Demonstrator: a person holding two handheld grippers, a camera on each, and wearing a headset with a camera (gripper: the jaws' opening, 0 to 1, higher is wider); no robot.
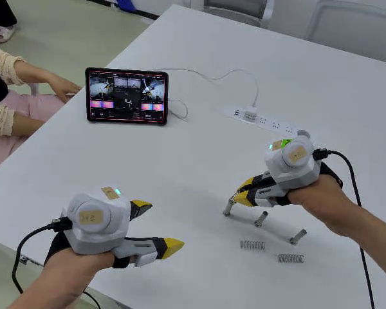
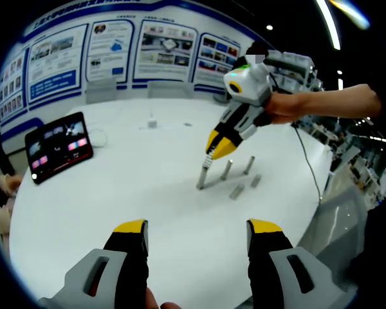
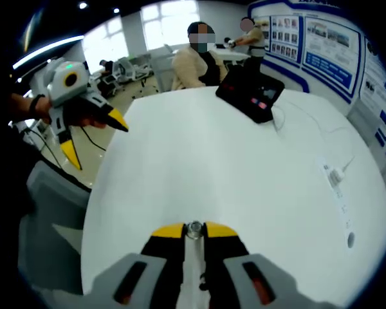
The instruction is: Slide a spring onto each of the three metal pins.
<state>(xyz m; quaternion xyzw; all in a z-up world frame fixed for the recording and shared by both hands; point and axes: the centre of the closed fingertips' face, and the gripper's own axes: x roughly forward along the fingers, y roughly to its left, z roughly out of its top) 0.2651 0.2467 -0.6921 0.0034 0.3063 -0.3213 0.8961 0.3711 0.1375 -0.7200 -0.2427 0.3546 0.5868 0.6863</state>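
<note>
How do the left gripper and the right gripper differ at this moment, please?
The left gripper has its jaws wide apart and empty; the right gripper is shut on a spring. The left gripper hangs above bare table, away from the parts, while the right gripper points down at the pin that is leftmost in the head view. Both have yellow-tipped jaws and a pale grey body, and each is held in a hand.

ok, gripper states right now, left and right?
Left gripper: open, empty.
Right gripper: shut on a small metal part atop one pin; spring or pin tip, cannot tell.
</note>
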